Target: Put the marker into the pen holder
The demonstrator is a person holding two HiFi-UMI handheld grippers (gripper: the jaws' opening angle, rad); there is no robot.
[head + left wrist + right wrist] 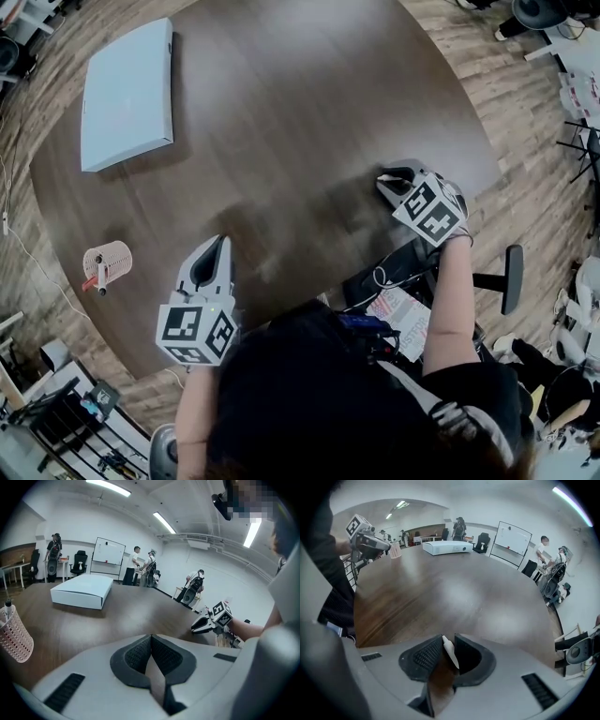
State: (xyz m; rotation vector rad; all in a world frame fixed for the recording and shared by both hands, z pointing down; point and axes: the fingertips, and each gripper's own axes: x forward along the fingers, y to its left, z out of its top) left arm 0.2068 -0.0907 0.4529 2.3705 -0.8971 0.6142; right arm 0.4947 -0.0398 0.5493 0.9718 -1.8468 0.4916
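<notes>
One round dark table carries three things. A flat white box lies at about 10 o'clock. A pink mesh pen holder stands near the rim at 8 o'clock. The third is the marker, a slim white piece out at the 3 o'clock rim.

There are two grippers. The right gripper is low over the table edge at 3 o'clock. Its jaws are drawn in to a narrow gap with the marker caught between the pads, leaning against the right-hand pad. That puts the marker on the far side of the table from the holder.

The left gripper sits at about 6 o'clock by the near rim, pointing toward 12. Its two pads meet at the tips and nothing is between them.

Two thin pens show at the holder in the head view, one red and one white. The left gripper view shows only one dark-tipped end rising above its rim.

Four people stand in the room behind, two of them beside one whiteboard.
</notes>
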